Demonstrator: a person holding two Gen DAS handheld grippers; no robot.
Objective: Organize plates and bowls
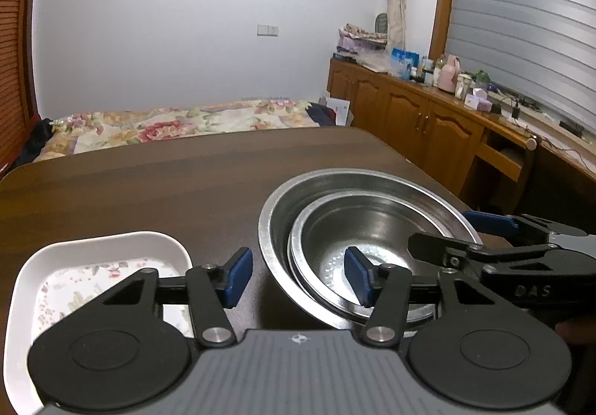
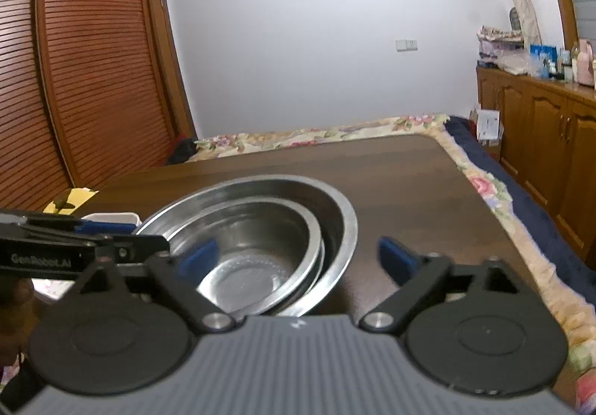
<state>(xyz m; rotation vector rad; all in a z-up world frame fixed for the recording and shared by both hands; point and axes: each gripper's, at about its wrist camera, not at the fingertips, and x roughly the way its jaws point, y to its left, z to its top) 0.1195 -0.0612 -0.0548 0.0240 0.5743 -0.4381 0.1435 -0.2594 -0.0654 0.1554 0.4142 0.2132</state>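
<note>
Right now the small steel bowl (image 1: 357,251) sits nested inside the large steel bowl (image 1: 290,206), tilted toward my side, both on the dark wooden table (image 1: 149,184). My left gripper (image 1: 298,275) is spread wide with nothing between its blue pads: its right pad hangs over the small bowl's hollow, its left pad over bare table between the bowls and the white floral dish (image 1: 93,266). My right gripper (image 2: 298,258) is also spread and empty; its left pad hangs over the small bowl, its right pad over the table just right of the large bowl's rim. Whether any pad touches metal I cannot tell. In the left wrist view the right gripper reaches in from the right, over the bowls' near edge.

The rectangular dish lies just left of the bowls, apart from them.

Beyond the table's far edge is a bed with a floral quilt (image 1: 178,124). A louvred wooden wardrobe (image 2: 74,80) stands on the left, and a wooden sideboard (image 1: 409,109) cluttered with bottles runs along the right under a shuttered window (image 1: 521,24).

Count: two steel bowls, one white dish, two grippers.
</note>
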